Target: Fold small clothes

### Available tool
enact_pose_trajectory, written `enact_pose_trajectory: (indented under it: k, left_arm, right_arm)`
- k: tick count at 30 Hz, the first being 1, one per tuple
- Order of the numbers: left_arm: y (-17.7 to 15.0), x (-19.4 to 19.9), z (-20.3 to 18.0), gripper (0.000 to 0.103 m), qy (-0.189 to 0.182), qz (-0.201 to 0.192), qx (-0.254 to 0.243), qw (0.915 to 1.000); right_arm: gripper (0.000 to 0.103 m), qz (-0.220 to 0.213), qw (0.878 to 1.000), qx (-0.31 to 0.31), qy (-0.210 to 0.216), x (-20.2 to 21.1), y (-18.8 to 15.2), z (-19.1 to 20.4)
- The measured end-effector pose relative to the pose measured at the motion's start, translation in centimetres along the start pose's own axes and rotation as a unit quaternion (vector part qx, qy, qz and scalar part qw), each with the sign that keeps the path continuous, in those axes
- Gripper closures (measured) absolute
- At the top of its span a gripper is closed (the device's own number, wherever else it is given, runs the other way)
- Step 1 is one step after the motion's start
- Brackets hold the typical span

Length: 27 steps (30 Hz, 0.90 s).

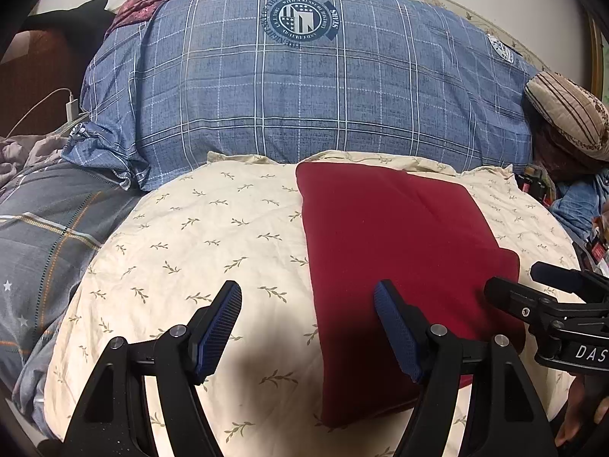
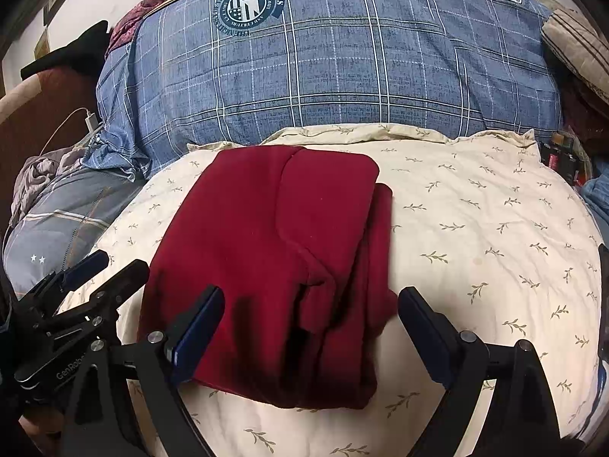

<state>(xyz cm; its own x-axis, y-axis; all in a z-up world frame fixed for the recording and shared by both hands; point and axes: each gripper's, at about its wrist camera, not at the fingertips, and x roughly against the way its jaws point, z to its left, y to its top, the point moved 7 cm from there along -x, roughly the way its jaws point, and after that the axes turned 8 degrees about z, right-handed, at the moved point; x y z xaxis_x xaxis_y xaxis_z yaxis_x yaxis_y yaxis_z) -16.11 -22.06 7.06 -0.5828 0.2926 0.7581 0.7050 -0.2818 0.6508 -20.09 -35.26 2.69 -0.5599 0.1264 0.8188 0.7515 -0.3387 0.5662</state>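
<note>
Folded red garment (image 2: 266,266) on cream pillow (image 2: 475,228)

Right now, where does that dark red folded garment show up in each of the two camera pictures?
Left wrist view: the red garment lies right of centre on the cream leaf-print pillow, beyond the right finger of the open left tongs.
Right wrist view: the red garment sits left of centre, between the fingers of the open right tongs.
Shared landmark: the round crest on the blue plaid bedding.

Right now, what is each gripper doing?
Left gripper: open, holding nothing.
Right gripper: open, empty, over the red garment.
</note>
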Motion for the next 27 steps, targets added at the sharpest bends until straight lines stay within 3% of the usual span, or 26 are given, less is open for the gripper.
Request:
enact_pose_trajectory:
  k: [27]
  left_arm:
    - [-0.08, -0.39, -0.15, 0.031, 0.005, 0.006, 0.0, 1.0]
  right_arm:
    - [0.009, 0.013, 1.0, -0.003, 0.009, -0.76, -0.3, 0.34]
